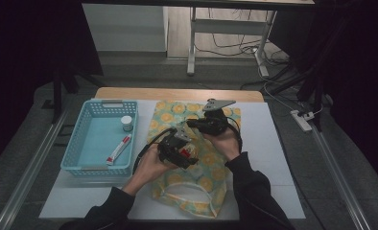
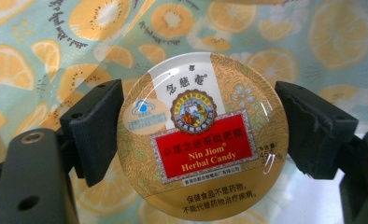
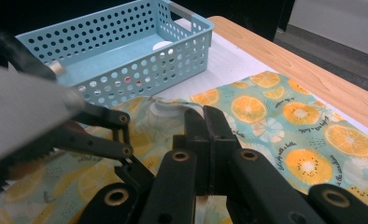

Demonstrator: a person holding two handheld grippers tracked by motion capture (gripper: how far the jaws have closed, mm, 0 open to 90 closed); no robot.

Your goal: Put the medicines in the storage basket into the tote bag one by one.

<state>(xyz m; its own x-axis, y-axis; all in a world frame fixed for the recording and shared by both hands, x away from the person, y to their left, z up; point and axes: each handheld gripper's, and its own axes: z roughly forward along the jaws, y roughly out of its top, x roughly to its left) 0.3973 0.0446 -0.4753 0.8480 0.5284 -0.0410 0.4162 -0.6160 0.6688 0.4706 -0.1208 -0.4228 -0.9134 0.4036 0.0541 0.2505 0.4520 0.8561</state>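
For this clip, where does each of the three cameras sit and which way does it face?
High view: above the person's side, looking forward and down on the table; both forearms enter from the bottom, with the left gripper and right gripper over the fruit-print bag.
Left gripper view: on the left gripper, looking along its jaws, which clamp a round candy tin over the bag.
Right gripper view: on the right gripper, looking along its shut jaws across the bag toward the blue basket.
Shared: all show the bag; the high and right gripper views share the basket.
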